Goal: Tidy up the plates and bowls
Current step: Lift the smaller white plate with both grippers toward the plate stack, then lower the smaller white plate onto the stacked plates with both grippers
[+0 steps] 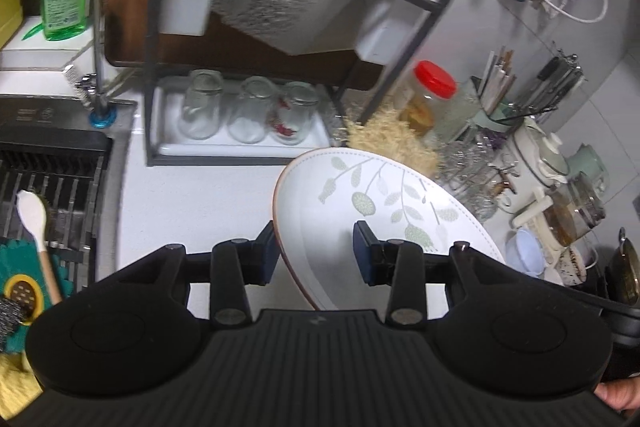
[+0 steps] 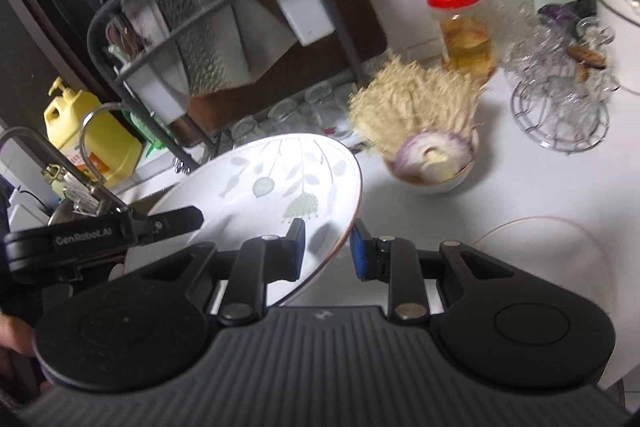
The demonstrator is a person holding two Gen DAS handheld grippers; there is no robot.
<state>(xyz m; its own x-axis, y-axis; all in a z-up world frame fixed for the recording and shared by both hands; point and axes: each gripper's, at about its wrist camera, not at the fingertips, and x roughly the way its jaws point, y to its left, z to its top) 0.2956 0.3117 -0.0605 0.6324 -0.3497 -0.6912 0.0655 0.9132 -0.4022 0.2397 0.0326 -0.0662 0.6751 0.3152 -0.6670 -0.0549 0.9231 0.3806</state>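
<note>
A white plate with a green leaf pattern (image 1: 384, 203) is held tilted above the white counter. My left gripper (image 1: 316, 255) straddles its left rim, one finger on each side, jaws fairly wide. In the right wrist view the same plate (image 2: 272, 187) is between the fingers of my right gripper (image 2: 326, 247), which straddles its right rim with a narrow gap. The left gripper's arm (image 2: 100, 231) shows at the plate's far edge. A second white plate (image 2: 560, 259) lies flat on the counter at the right.
A black dish rack (image 1: 248, 27) with upturned glasses (image 1: 248, 111) stands behind. A bowl of cut onion (image 2: 432, 163), a dried bouquet (image 2: 412, 103), a red-lidded jar (image 2: 460, 23) and a wire stand (image 2: 560, 107) are nearby. The sink and faucet (image 1: 92, 27) are at the left.
</note>
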